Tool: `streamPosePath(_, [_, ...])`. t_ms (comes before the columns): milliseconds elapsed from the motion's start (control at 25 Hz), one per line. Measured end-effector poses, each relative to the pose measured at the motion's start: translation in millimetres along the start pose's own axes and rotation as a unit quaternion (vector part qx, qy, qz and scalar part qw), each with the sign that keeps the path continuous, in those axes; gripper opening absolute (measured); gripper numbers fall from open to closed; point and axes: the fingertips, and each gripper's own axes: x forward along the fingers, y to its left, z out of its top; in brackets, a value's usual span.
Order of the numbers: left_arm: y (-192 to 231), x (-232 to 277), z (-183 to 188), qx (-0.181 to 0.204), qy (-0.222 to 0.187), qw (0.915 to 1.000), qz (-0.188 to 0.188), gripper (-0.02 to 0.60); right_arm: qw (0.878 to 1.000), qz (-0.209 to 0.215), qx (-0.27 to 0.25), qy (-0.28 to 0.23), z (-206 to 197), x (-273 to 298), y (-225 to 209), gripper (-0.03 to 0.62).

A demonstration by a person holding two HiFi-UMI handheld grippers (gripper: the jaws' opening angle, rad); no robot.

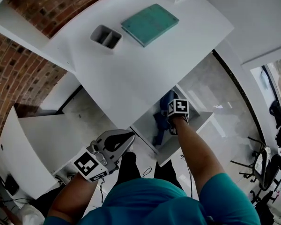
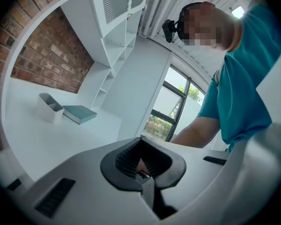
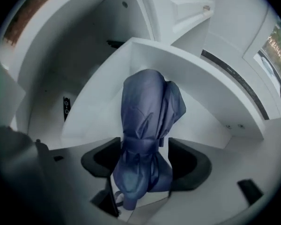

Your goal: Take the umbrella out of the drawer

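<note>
A folded dark blue umbrella point(image 1: 160, 121) lies in the open white drawer point(image 1: 199, 124) under the desk. My right gripper point(image 1: 171, 125) reaches down into the drawer from above, its marker cube on top. In the right gripper view the umbrella point(image 3: 147, 111) runs lengthwise between the wide-apart jaws of that gripper point(image 3: 147, 161), its strapped end nearest the camera; the pads point(image 3: 189, 165) flank the fabric without squeezing it. My left gripper point(image 1: 125, 137) hangs in front of the desk edge, away from the drawer. In its own view the left gripper point(image 2: 141, 142) has its tips together and holds nothing.
On the white desk top point(image 1: 131, 74) stand a grey two-compartment organiser point(image 1: 106, 36) and a green pad point(image 1: 150, 23). A brick wall point(image 1: 18, 74) is at the left. A white cabinet point(image 1: 37, 139) sits below the desk on the left. Chairs point(image 1: 267, 165) stand at the right.
</note>
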Motion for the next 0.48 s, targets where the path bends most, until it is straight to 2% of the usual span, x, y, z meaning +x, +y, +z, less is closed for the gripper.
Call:
streamPosePath(80, [4,-3,-4,-0.003,0.003,1.0000,0.001,0.015,1.000,-0.010,0.002,-0.002,0,11,0,0.296])
streamPosePath(320, [10,-15,-22,-0.028,0.010,0.9996,0.004,0.015,1.000,-0.005,0.004,0.001,3,36,12,0.307])
streamPosePath(480, [14,-25,-36,-0.041,0.018,0.9990,0.009,0.015,0.999,-0.041,-0.008,-0.007,9,44,17,0.305])
